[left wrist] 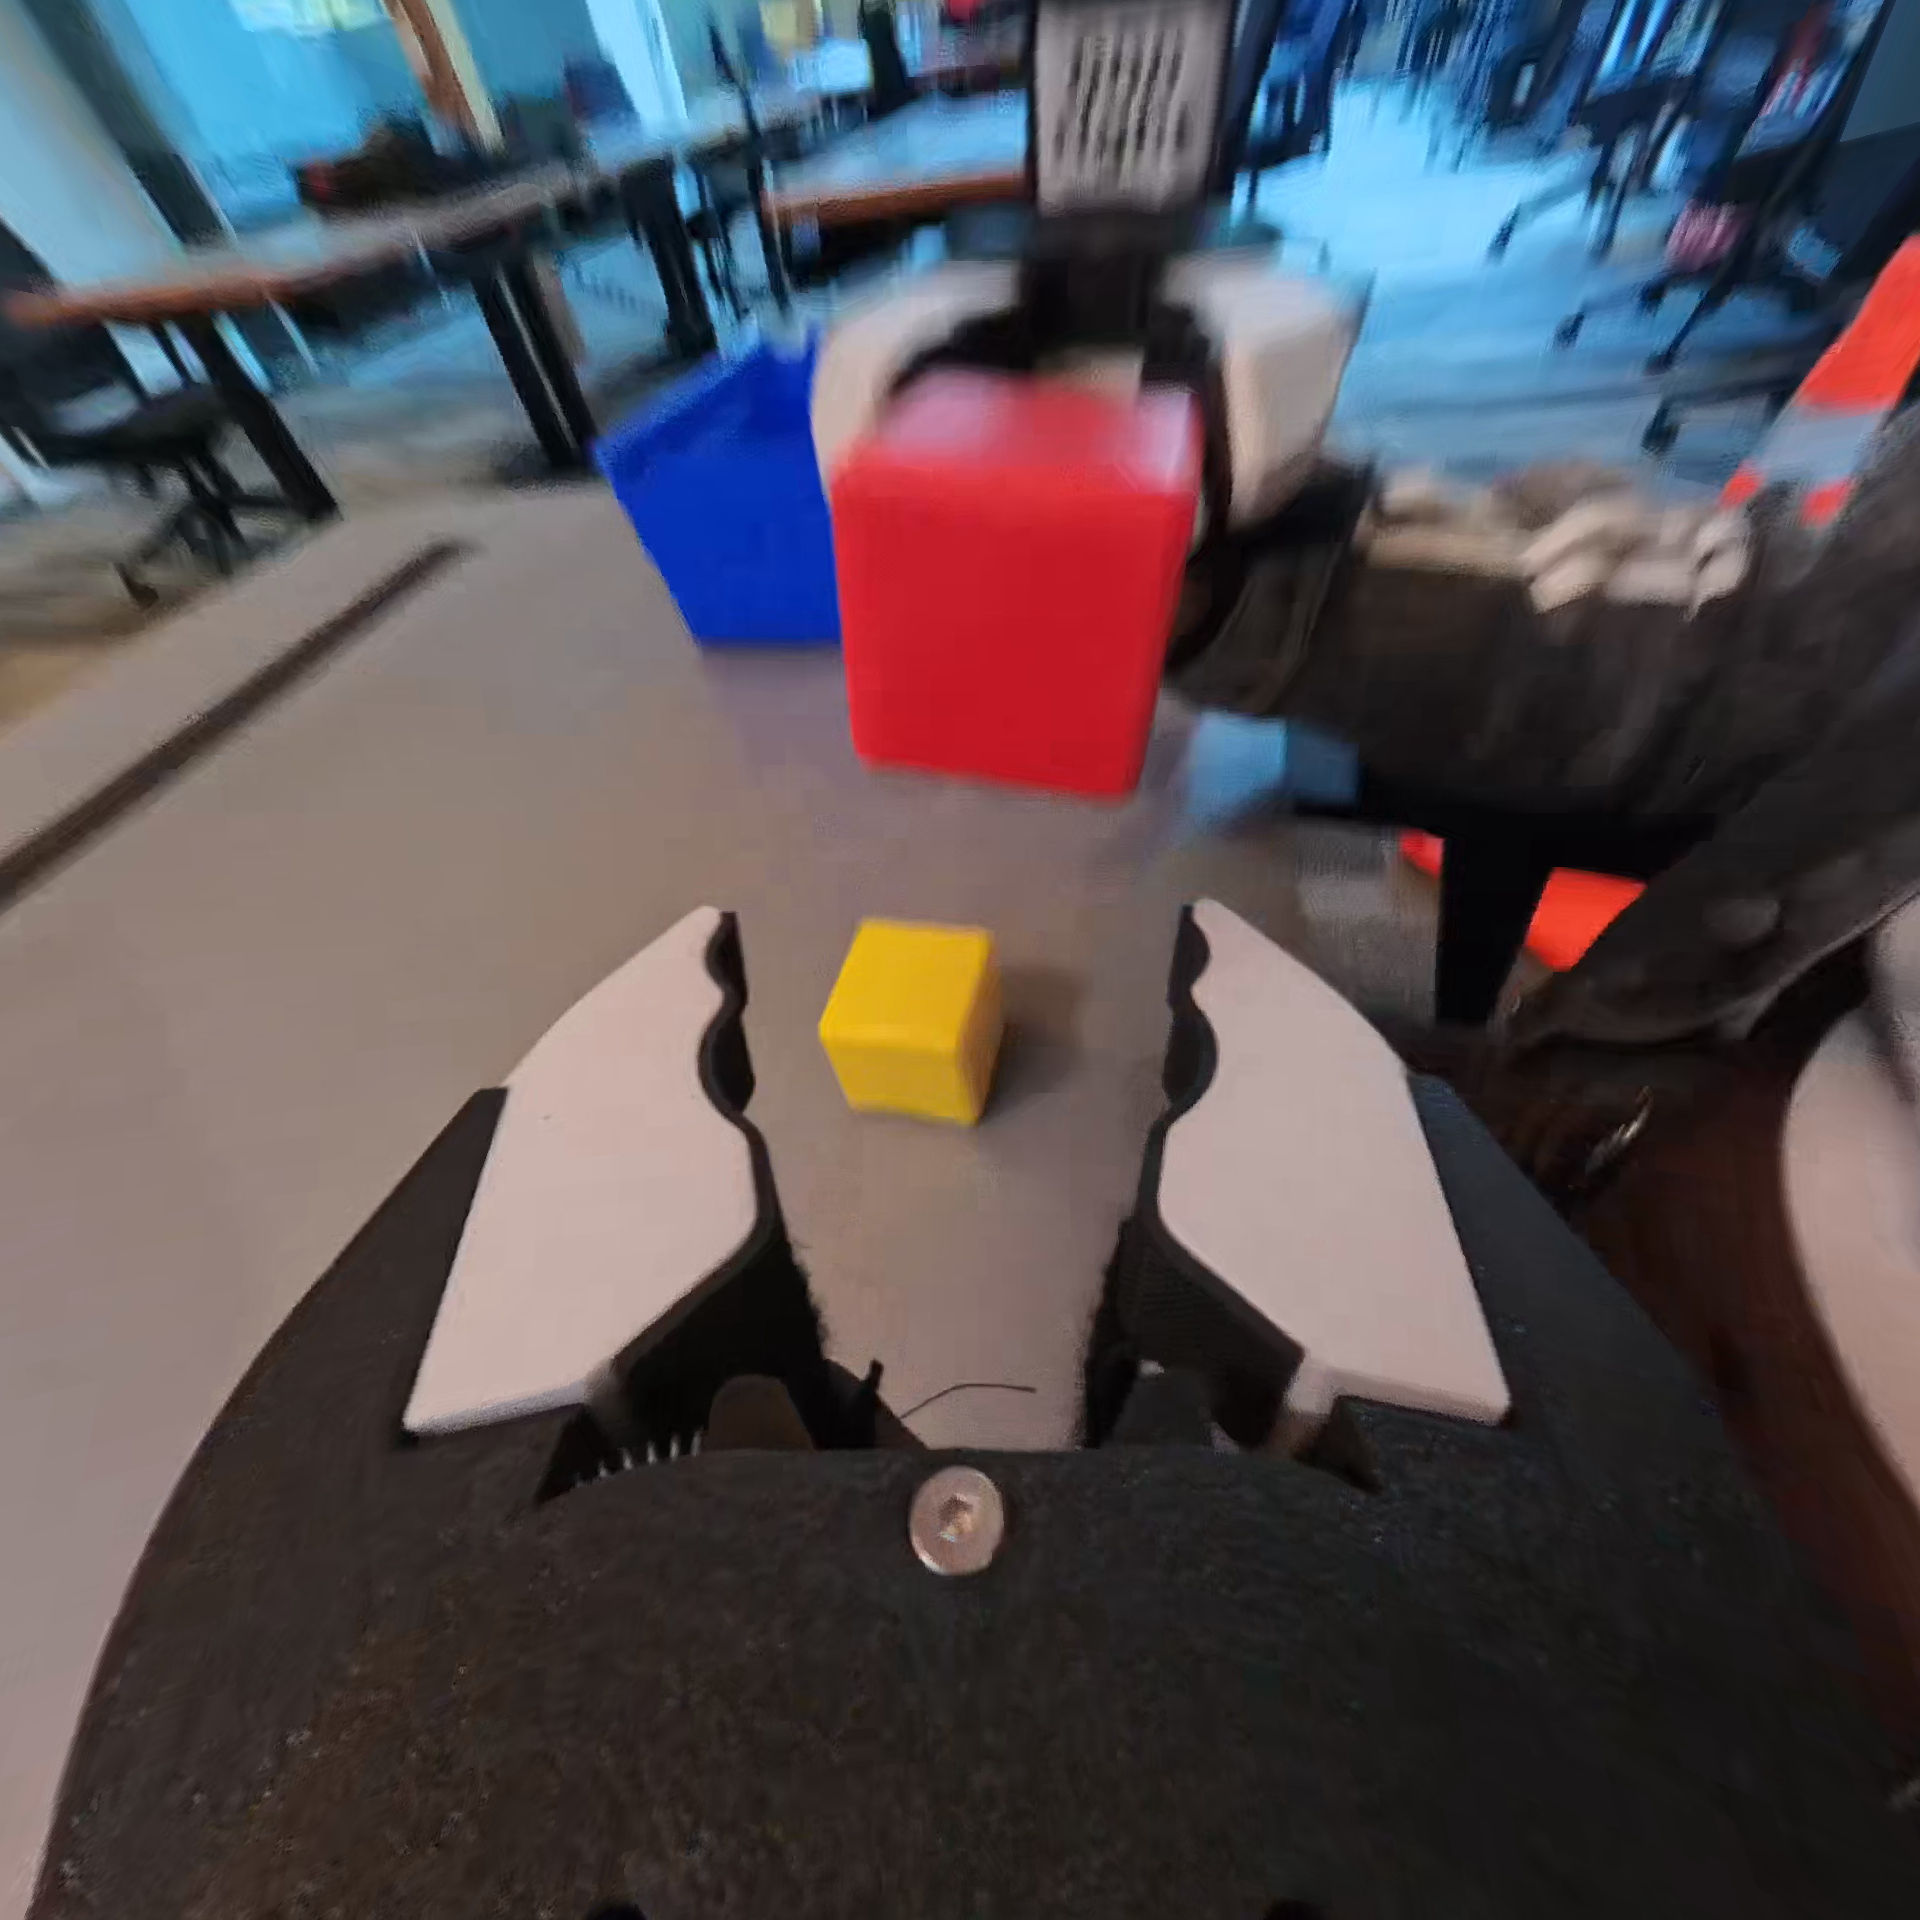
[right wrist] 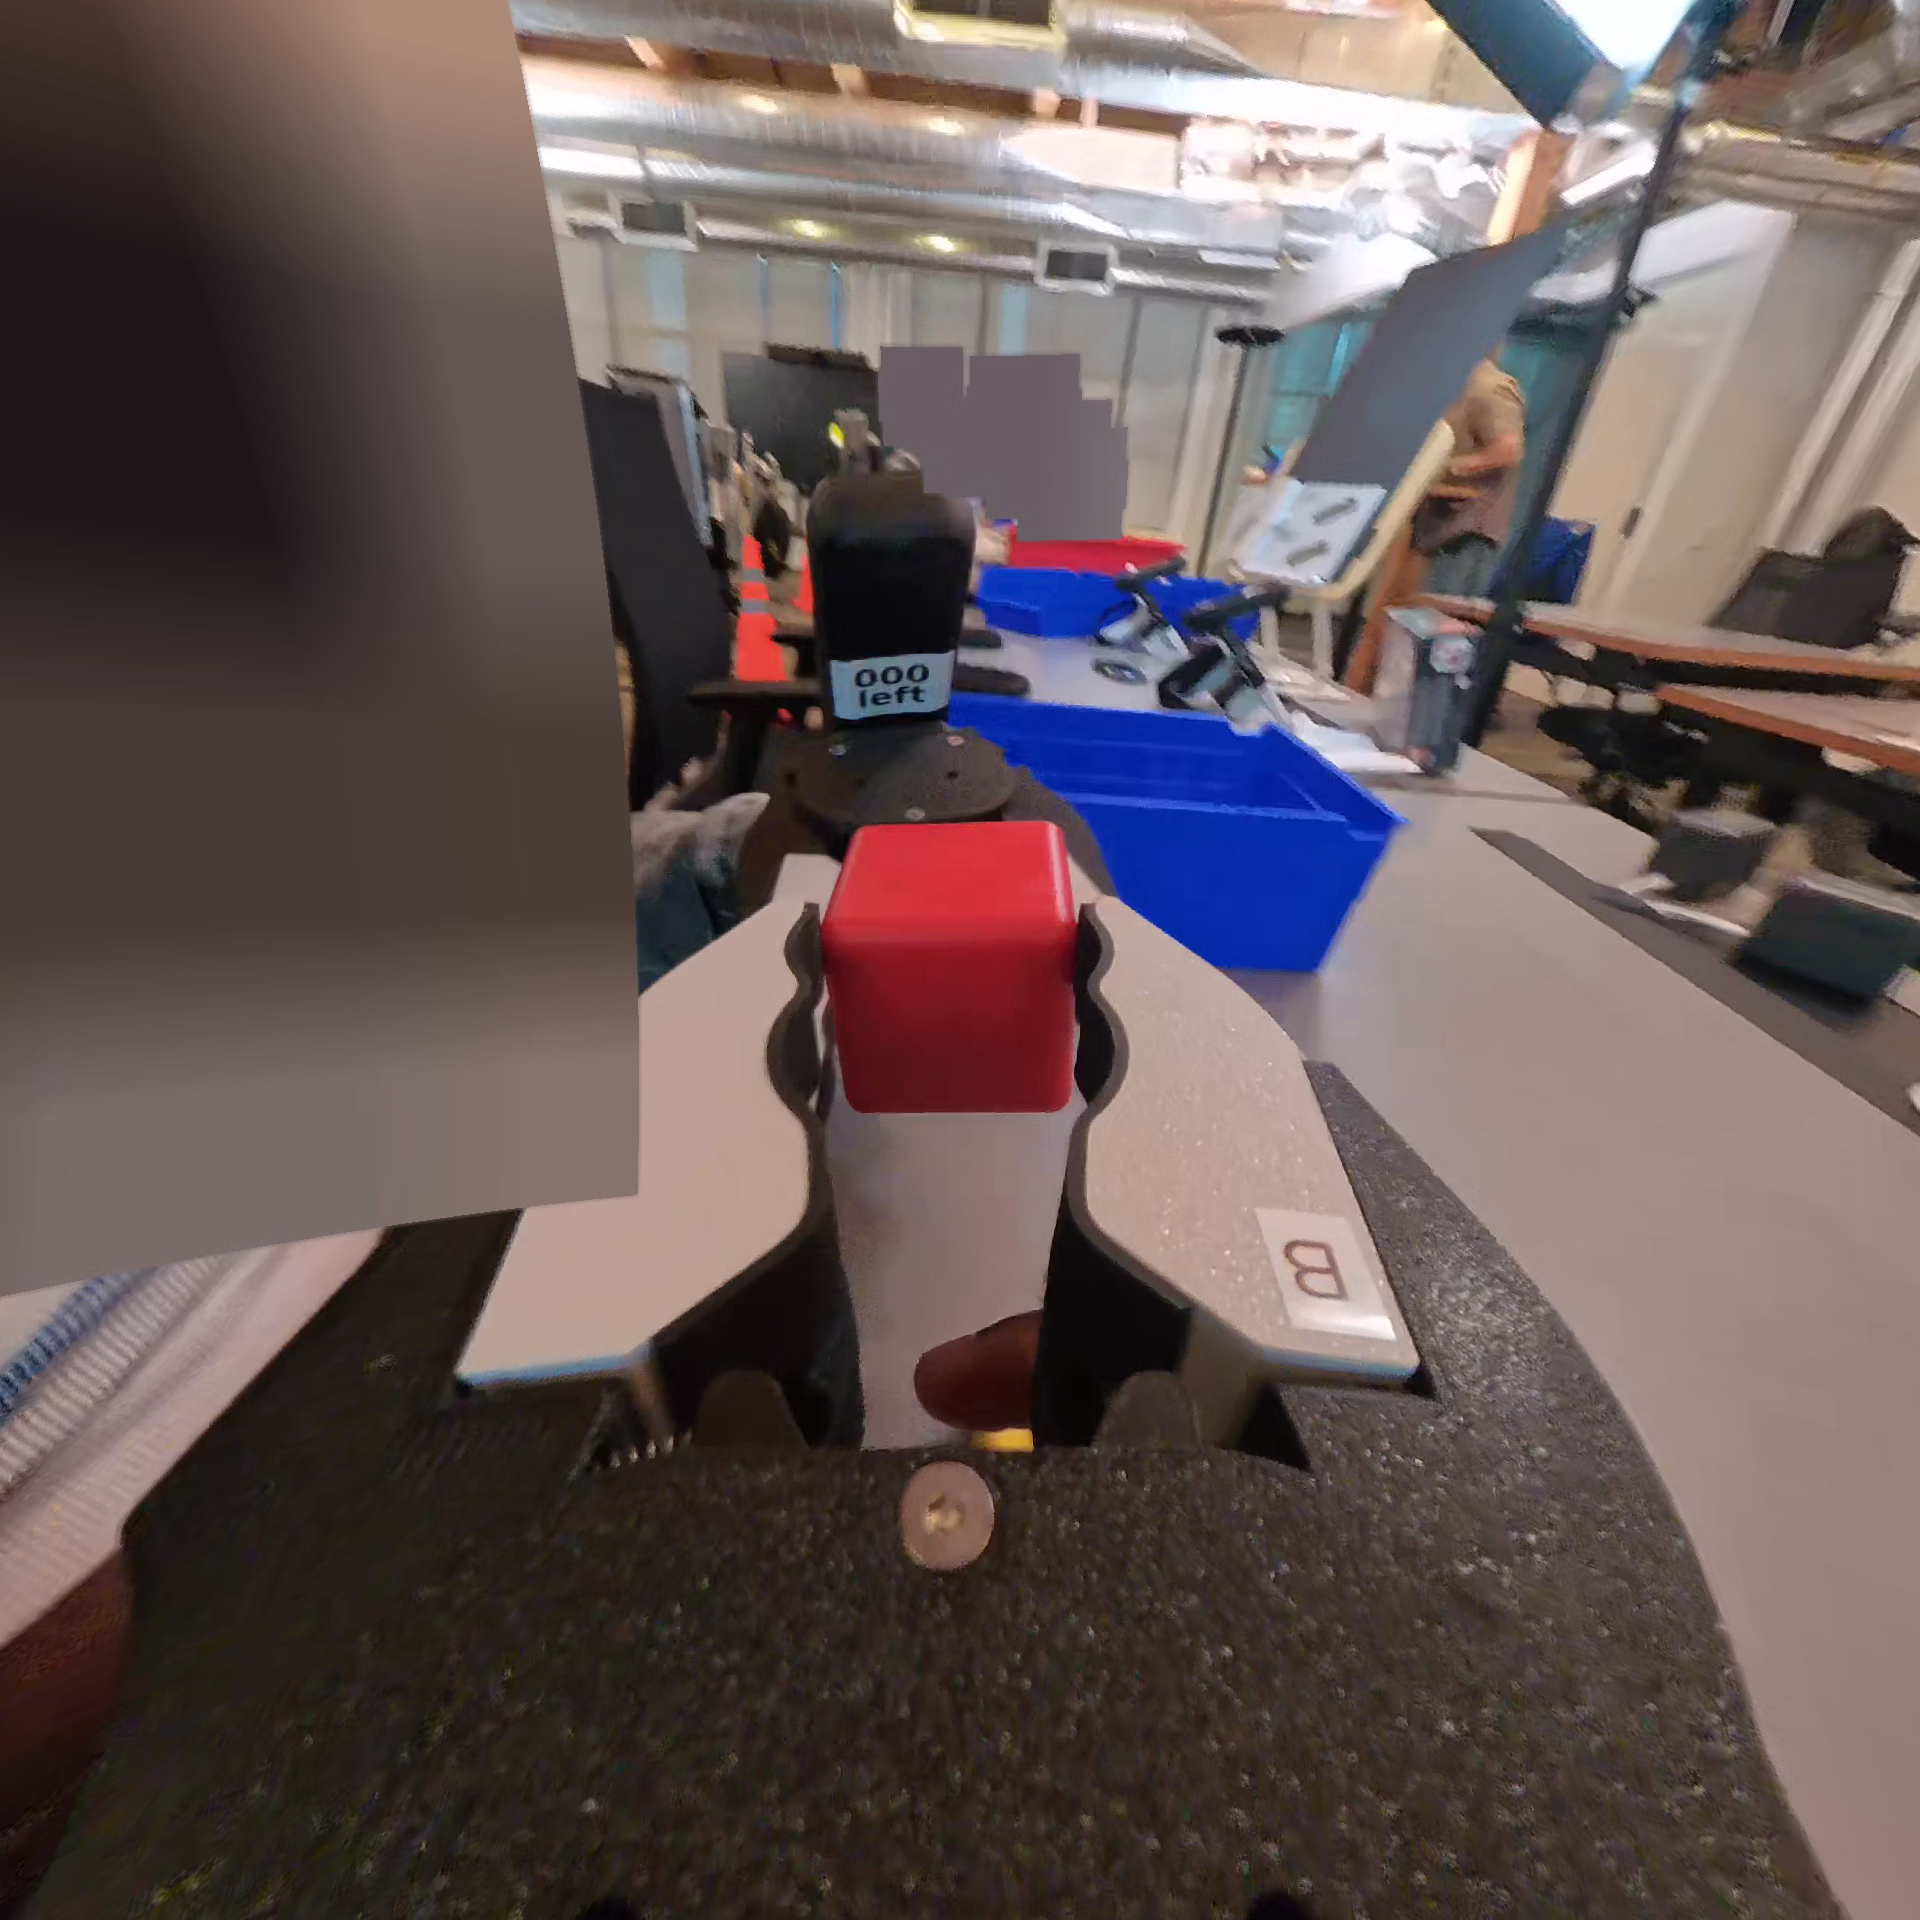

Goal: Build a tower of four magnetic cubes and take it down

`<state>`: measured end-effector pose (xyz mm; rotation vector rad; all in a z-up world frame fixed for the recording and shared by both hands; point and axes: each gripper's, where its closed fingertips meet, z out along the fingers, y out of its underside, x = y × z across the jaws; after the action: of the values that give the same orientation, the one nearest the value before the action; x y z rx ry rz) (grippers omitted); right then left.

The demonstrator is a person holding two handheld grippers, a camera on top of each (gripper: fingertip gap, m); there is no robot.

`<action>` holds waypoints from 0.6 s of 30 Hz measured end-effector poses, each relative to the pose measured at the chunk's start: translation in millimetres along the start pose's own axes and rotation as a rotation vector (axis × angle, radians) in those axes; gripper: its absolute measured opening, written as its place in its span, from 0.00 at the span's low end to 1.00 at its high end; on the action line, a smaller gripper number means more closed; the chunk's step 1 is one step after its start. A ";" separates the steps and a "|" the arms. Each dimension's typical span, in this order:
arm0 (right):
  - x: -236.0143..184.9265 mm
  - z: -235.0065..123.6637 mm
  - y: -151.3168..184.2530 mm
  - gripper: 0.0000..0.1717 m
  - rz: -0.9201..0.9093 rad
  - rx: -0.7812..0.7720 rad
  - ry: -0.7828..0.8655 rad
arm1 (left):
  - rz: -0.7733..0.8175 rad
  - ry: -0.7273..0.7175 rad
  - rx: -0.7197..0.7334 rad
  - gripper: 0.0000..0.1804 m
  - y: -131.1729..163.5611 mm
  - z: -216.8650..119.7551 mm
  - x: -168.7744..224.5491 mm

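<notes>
My left gripper (left wrist: 956,935) is open low over the grey table (left wrist: 468,883). A small yellow cube (left wrist: 912,1020) stands on the table between its fingers, with a gap to each pad. My right gripper (right wrist: 948,925) is shut on a red cube (right wrist: 951,966), both pads pressed to its sides. In the left wrist view the red cube (left wrist: 1008,592) hangs above the table, past the yellow cube, held from above by the right gripper (left wrist: 1039,353). The left gripper's black body (right wrist: 888,727) shows beyond the red cube in the right wrist view.
A blue bin (left wrist: 727,509) stands on the table behind the red cube; it also shows in the right wrist view (right wrist: 1195,831). A person's dark sleeve (left wrist: 1507,665) reaches in from the right. More blue and red bins (right wrist: 1060,597), tables and chairs lie farther back.
</notes>
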<state>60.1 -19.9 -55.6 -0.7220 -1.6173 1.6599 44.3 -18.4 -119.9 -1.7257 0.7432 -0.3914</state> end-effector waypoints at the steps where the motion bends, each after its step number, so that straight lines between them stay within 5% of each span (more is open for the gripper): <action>1: 7.2 -5.3 6.7 0.27 -0.001 -0.030 0.026 | -0.013 0.021 -0.072 0.46 18.3 9.6 -2.6; 10: 34.6 -23.5 66.1 0.27 0.129 -0.191 0.065 | 0.053 0.120 -0.402 0.38 90.2 62.1 -14.4; 12: 34.5 -22.1 74.9 0.27 0.132 -0.233 0.062 | 0.068 0.136 -0.401 0.28 89.9 64.2 -12.3; 18: 32.4 -15.8 93.5 0.27 0.139 -0.298 0.044 | 0.047 0.172 -0.406 0.27 90.7 64.1 -9.6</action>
<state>43.8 17.7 -147.1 -1.0337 -1.8399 1.4998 51.3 22.6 -223.4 -2.0660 1.0411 -0.3779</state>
